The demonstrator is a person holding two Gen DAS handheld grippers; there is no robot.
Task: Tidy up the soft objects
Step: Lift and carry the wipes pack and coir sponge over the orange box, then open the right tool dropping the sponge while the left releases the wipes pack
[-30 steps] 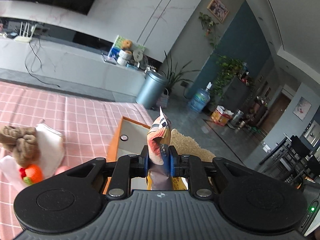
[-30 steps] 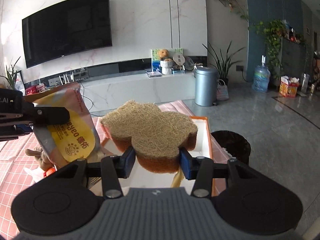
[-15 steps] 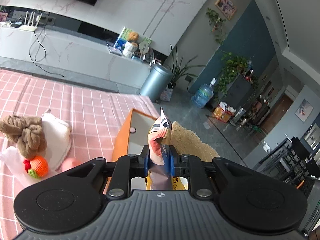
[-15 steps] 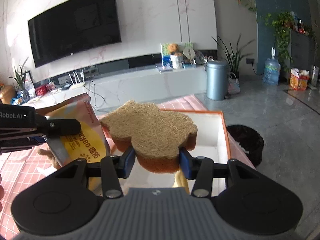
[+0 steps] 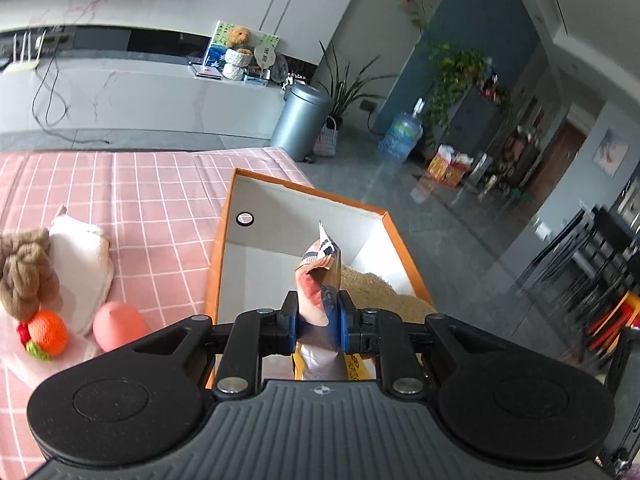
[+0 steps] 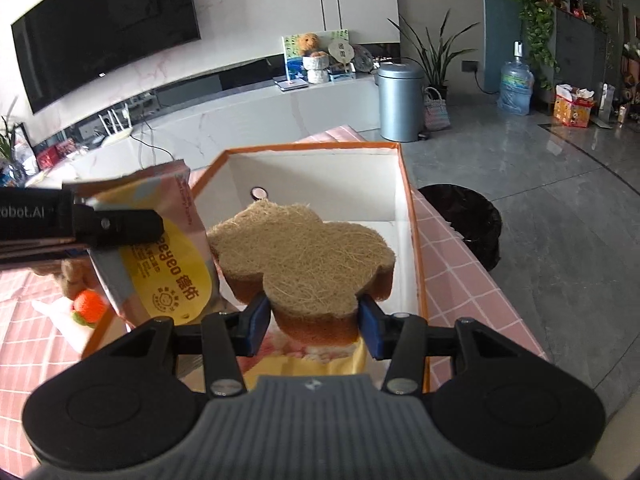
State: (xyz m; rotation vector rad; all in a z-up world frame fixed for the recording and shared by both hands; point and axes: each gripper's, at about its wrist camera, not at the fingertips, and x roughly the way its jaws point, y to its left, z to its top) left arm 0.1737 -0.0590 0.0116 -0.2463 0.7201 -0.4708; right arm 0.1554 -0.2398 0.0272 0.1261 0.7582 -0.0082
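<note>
My left gripper [image 5: 318, 322] hides the lower part of the pouch [image 5: 320, 280] it clamps edge-on over the box [image 5: 308, 192]. My right gripper [image 6: 310, 326] squeezes a tan sponge [image 6: 304, 256] (flower-shaped, orange underside) above the same orange-rimmed box. Toys [image 5: 44, 304] lie left on the checked cloth [image 5: 152, 200].

A home living room: a wall-mounted television [image 6: 108, 28] above a long marble console [image 6: 256, 120], potted plants [image 6: 536, 8], a water jug [image 6: 515, 88], and a pedal bin [image 6: 400, 100].
</note>
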